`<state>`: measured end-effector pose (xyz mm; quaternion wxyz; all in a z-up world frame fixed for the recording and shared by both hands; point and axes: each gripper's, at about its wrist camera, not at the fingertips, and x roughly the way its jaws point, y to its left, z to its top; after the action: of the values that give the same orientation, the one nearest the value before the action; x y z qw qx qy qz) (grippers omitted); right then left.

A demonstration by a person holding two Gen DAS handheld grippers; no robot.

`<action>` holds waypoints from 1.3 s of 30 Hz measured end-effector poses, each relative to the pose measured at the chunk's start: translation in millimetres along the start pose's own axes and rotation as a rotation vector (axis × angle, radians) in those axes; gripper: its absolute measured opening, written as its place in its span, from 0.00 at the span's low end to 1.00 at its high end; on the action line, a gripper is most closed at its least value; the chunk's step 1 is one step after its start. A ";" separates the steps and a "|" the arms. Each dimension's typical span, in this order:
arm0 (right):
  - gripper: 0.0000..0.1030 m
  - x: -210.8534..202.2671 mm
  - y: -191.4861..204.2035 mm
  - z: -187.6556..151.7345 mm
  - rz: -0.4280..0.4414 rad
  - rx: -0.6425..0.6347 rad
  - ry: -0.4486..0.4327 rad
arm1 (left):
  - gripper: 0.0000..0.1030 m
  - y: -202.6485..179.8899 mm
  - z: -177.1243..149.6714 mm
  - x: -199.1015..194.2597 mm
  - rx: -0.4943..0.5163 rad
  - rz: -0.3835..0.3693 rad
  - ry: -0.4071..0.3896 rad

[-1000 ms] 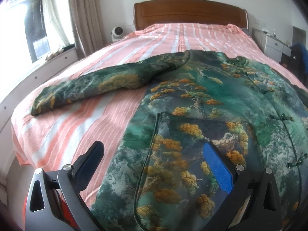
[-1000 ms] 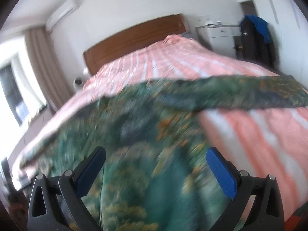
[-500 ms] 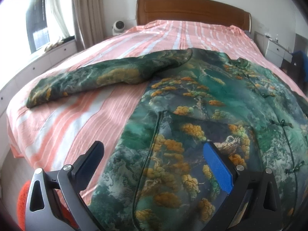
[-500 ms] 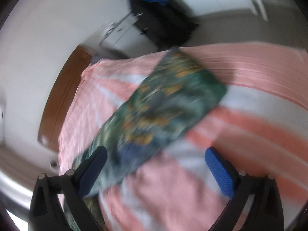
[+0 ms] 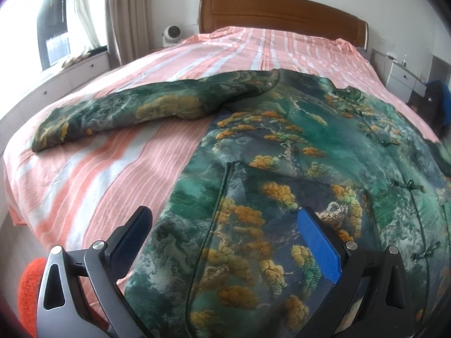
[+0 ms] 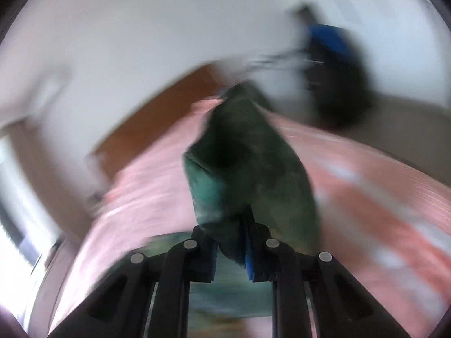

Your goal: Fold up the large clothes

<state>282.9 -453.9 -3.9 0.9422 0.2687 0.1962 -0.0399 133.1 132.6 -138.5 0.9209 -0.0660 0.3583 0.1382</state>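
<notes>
- Jacket (image 5: 296,146): dark green, teal and grey landscape print with orange-yellow clusters.
- Bedsheet (image 5: 118,174): salmon pink with white stripes.
- Headboard (image 5: 279,14): reddish-brown wood.
- Curtain (image 5: 126,14): beige.

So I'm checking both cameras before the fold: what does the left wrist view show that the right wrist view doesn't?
Left wrist only: the jacket spread flat, its left sleeve lying out, and the open left gripper above it. Right wrist only, blurred: the right gripper shut on the right sleeve, lifted off the bed. Both: the striped bedsheet and headboard.
</notes>
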 end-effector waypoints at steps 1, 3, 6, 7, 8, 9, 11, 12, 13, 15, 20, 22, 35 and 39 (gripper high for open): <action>0.16 8.4 41.5 -5.3 0.072 -0.053 0.018 | 1.00 -0.3 -0.3 -0.8 0.001 0.000 0.000; 0.16 29.6 113.6 -25.6 0.187 -0.134 0.072 | 1.00 1.3 -0.2 -3.0 -0.004 -0.001 -0.005; 0.17 69.6 197.0 -74.8 0.261 -0.239 0.149 | 1.00 4.5 -1.6 -6.7 -0.015 -0.007 -0.006; 0.19 83.7 217.9 -96.3 0.257 -0.261 0.177 | 1.00 4.9 -2.1 -7.6 -0.011 -0.007 -0.006; 0.39 94.1 230.3 -112.5 0.251 -0.274 0.209 | 1.00 4.9 -2.4 -8.6 -0.005 -0.005 -0.008; 0.56 114.0 245.7 -139.5 0.250 -0.286 0.295 | 1.00 4.8 -2.7 -10.1 0.002 -0.001 -0.013; 0.83 128.6 252.7 -173.0 0.270 -0.266 0.394 | 1.00 5.4 -2.6 -13.9 0.009 0.005 -0.028; 0.83 129.1 252.8 -187.9 0.276 -0.255 0.423 | 1.00 6.6 -2.1 -14.9 0.006 0.005 -0.031; 0.83 123.6 250.7 -199.8 0.274 -0.257 0.441 | 1.00 7.5 -1.7 -15.8 -0.002 0.002 -0.034; 0.83 102.0 245.4 -220.0 0.277 -0.294 0.468 | 1.00 8.2 -0.9 -15.7 -0.013 -0.011 -0.032; 0.85 30.2 211.0 -250.6 0.261 -0.431 0.449 | 1.00 1.8 -1.4 -19.0 0.003 -0.018 -0.039; 0.87 -4.8 189.1 -259.8 0.241 -0.511 0.414 | 1.00 -0.4 -1.8 -18.1 0.008 -0.015 -0.036; 0.95 -127.2 88.1 -269.9 -0.034 -0.537 0.109 | 1.00 -8.9 -6.6 -18.3 0.036 0.021 -0.032; 0.95 -125.5 88.3 -263.4 -0.047 -0.592 0.073 | 1.00 -11.7 -7.6 -17.3 0.045 0.014 -0.023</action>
<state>91.6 -245.0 -116.6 0.9707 -0.0213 0.2393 0.0068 119.5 116.1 -132.1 0.9253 -0.0413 0.3511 0.1374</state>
